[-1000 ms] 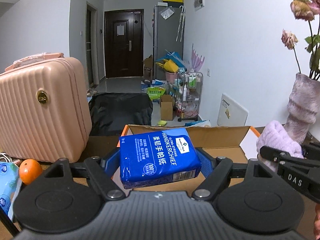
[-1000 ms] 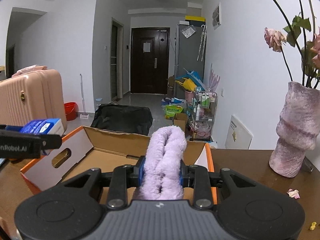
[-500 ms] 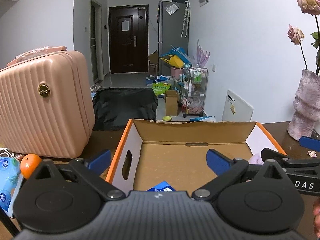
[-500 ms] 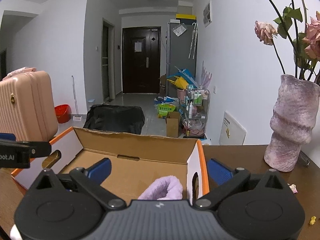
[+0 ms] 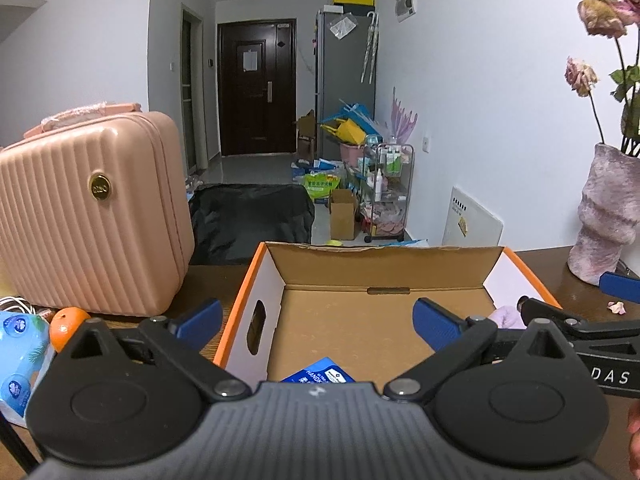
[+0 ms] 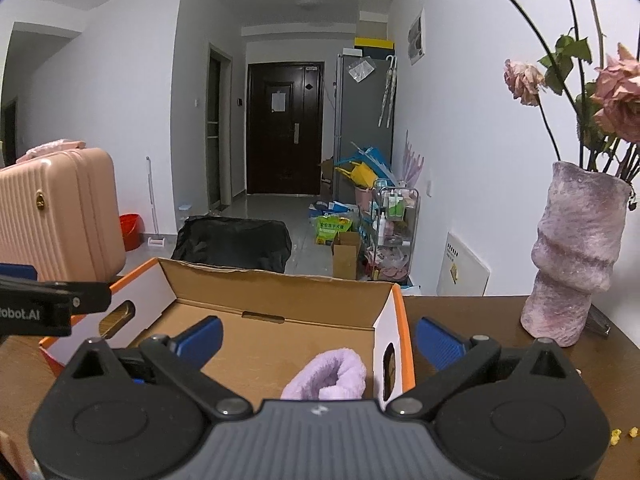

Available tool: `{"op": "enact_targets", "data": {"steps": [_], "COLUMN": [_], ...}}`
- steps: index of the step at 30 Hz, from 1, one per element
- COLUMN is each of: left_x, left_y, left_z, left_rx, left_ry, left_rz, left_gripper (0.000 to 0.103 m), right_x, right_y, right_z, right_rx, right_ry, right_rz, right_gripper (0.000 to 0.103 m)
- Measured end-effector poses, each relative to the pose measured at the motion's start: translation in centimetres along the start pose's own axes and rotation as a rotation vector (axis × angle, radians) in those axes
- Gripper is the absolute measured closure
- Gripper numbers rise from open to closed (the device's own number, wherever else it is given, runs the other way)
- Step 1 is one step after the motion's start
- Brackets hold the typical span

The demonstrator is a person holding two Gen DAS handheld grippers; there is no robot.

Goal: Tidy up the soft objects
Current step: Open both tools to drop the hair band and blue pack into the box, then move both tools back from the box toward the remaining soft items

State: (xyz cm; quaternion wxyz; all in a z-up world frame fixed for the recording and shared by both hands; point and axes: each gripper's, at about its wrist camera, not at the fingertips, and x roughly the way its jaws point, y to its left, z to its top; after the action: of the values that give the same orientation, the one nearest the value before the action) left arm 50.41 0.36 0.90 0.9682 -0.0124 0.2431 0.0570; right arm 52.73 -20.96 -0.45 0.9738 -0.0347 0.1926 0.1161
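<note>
Your left gripper and right gripper both stand wide open, holding nothing. The blue tissue pack and purple towel lie inside the cardboard box, near its front edge.
</note>
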Motion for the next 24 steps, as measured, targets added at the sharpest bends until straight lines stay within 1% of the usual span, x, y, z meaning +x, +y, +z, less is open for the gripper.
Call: {"op": "enact_targets", "data": {"steps": [7, 14, 24], "left_x": [-2.3, -4.8, -8.6], "left_y": [0.1, 0.2, 0.7], "left_z": [-0.3, -0.8, -2.6], "left_rx": [-0.003, -0.003, 0.000], "left_ry": [-0.037, -0.062, -0.098], "left_rz": [-0.009, -0.018, -0.036], "left_gripper": [0.000, 0.000, 0.000], "right_x": [-2.1, -5.0, -9.2], "right_y": [0.0, -0.2, -0.3], "right_z": [-0.4, -1.0, -2.7], "right_rx": [0.005, 0.028, 0.042], "right_ry": [-0.013, -0.037, -0.056], "right_rz": [-0.014, -0.017, -0.012], "right_gripper": [0.000, 0.000, 0.000]}}
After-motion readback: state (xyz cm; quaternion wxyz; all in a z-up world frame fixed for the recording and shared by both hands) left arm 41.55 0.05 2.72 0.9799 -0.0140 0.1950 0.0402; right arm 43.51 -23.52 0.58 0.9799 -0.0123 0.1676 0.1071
